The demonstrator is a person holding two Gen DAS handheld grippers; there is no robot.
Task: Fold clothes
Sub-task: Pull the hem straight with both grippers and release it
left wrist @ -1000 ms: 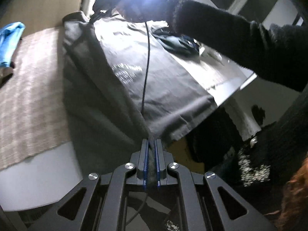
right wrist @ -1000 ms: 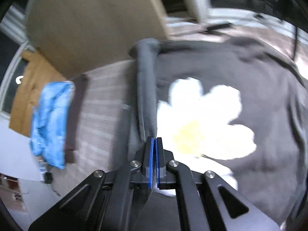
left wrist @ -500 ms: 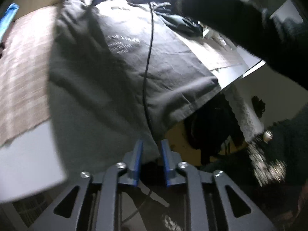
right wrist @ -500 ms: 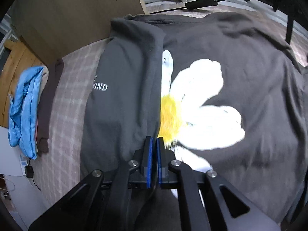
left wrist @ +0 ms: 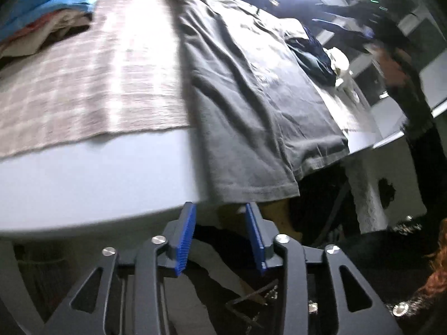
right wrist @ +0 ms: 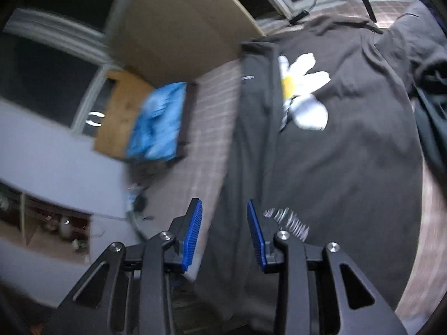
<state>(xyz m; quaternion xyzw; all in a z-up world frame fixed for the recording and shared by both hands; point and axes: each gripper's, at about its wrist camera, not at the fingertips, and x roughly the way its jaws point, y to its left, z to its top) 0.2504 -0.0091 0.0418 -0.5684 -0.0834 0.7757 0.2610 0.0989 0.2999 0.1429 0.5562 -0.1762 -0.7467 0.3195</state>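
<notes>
- I have both tongs parted with nothing between the pads: the left tongs [left wrist: 220,233] and the right tongs [right wrist: 225,233] have just been opening, and the cloth is out of both.
- The dark grey T-shirt [right wrist: 349,145] lies flat on the counter [left wrist: 92,178], daisy print up, on the checked cloth [left wrist: 92,83] toward the right side. Its left side panel is folded in over the body, and the hem hangs over the near edge, just above my left tongs.
- My worry is that overhanging hem [left wrist: 251,187]: its weight could drag the folded panel off the near edge, or unroll the fold, once nothing grips it.
- The right-wrist view is smeared by motion, so I judge there is a risk of catching the fold with the right tongs as they swing and pulling it askew.
- The far side of the shirt sits close to a dark heap of clothes [left wrist: 315,53] near the far right corner; folding the other side in could snag that heap.
- A blue garment [right wrist: 156,122] lies on a pile at the counter's left edge, well apart from the shirt.
- I can make out no baskets or bins; shelves show below the counter in the right-wrist view, too blurred to read their contents.
</notes>
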